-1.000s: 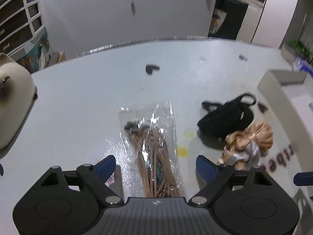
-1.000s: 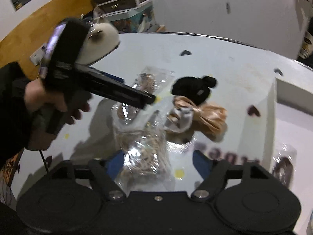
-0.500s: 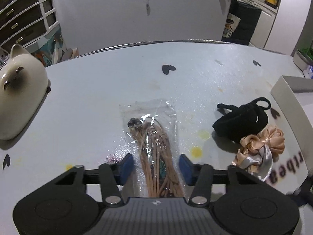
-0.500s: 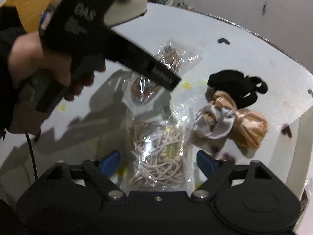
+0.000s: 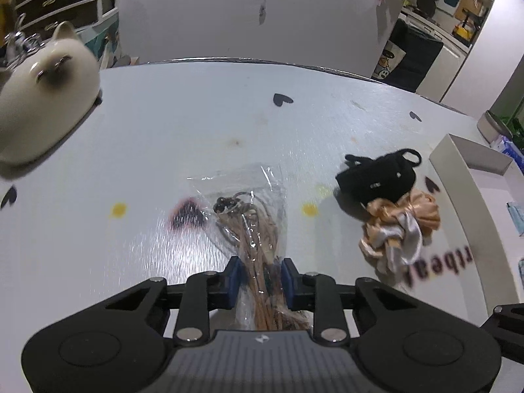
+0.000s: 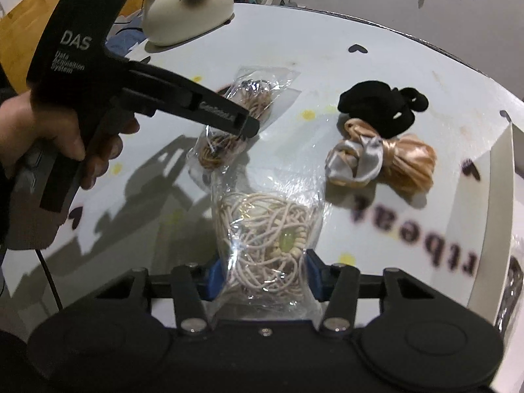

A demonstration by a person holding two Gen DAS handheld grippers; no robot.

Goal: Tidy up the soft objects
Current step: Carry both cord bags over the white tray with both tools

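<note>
A white tabletop (image 5: 196, 124) dotted with small black hearts and yellow spots fills both views, with a cream cat-shaped ornament (image 6: 188, 9) at its far edge and a white box (image 5: 458, 177) along the right side.

You have a bag between each pair of jaws. Your left gripper (image 5: 258, 278) is closing on the near end of the clear bag of tan cords (image 5: 252, 229); its blue pads already pinch the plastic from both sides, so the grip looks made or nearly so. Your right gripper (image 6: 262, 275) is also closing, around the clear bag of pale cords (image 6: 265, 232), which sits between the jaws with the pads at its flanks; whether they truly press it yet I cannot tell (the crinkled plastic hides the contact). Both bags lie on the table, the tan one just beyond the pale one.

Beside them, a black scrunchie (image 6: 380, 108) touches a satin peach-and-silver scrunchie (image 6: 383, 160), both untouched, near the box wall.

This reads as the grasping step. Next, finish the squeeze, then lift each bag cleanly and carry it, most likely toward the box. Slick plastic can slip, so keep the clamp firm before raising, and mind that the two bags may overlap where they meet.
</note>
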